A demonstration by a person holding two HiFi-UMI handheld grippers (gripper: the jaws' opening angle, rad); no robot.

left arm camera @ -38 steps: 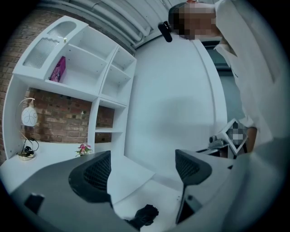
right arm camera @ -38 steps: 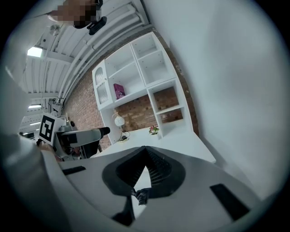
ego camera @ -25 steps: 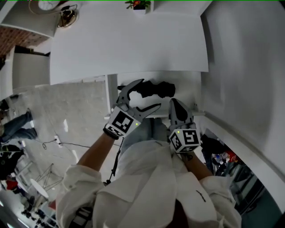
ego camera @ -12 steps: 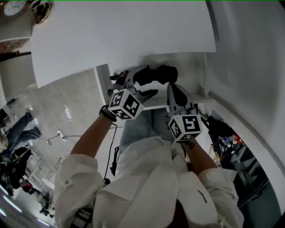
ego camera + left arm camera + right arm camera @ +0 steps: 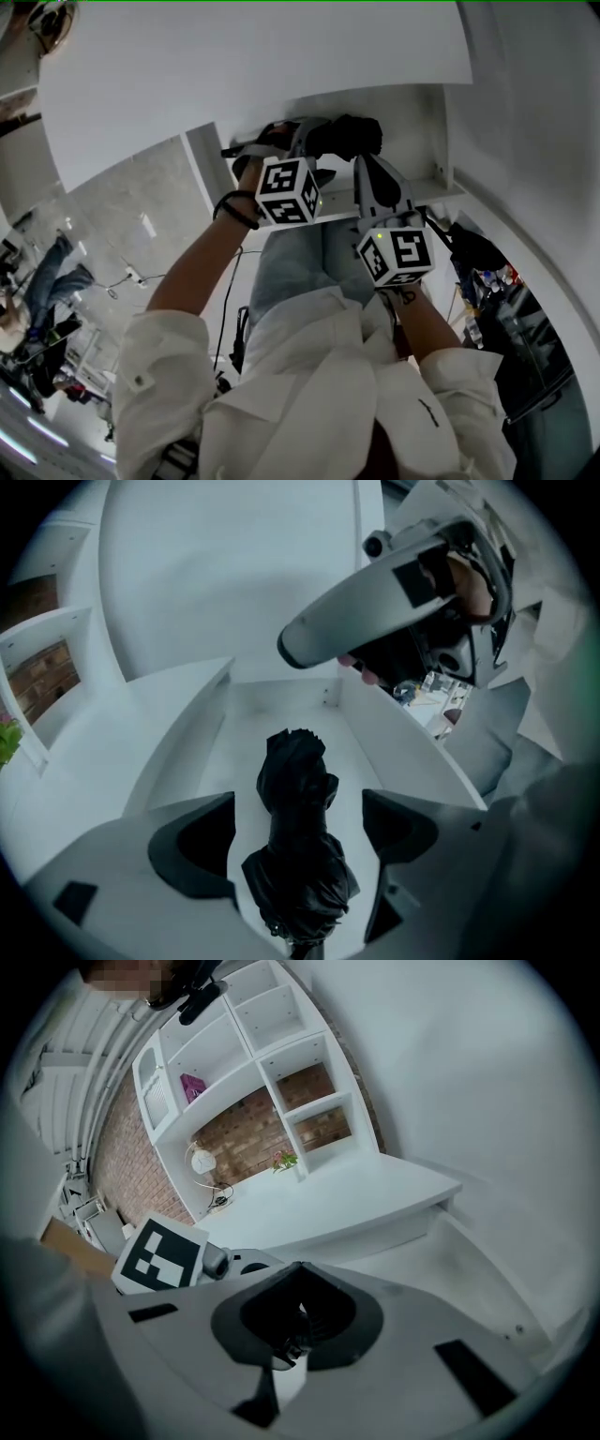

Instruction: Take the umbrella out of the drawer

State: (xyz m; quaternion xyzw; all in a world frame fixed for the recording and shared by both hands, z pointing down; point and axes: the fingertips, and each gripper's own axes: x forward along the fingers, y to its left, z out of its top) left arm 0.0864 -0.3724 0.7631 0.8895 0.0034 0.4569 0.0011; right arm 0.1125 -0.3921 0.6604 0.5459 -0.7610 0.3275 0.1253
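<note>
The folded black umbrella [image 5: 295, 789] lies lengthwise in the open white drawer [image 5: 394, 752] under the desk. My left gripper [image 5: 300, 836] is open, one jaw on each side of the umbrella's bunched fabric; I cannot tell whether the pads touch it. The head view shows the left gripper [image 5: 295, 141] reaching into the drawer [image 5: 441, 192] beside the umbrella [image 5: 352, 136]. My right gripper [image 5: 370, 176] is shut on nothing and hovers over the drawer's front edge. It also appears in the left gripper view as the right gripper [image 5: 291, 649], above the drawer.
The white desk top [image 5: 253, 66] overhangs the drawer's back. A white wall [image 5: 534, 141] stands close on the right. White shelves with a brick back [image 5: 281, 1082] rise beyond the desk. The tiled floor [image 5: 141, 216] lies to the left.
My left gripper has moved forward and down into the drawer, and its open jaws now straddle the umbrella. The right gripper stays shut near the drawer's front.
</note>
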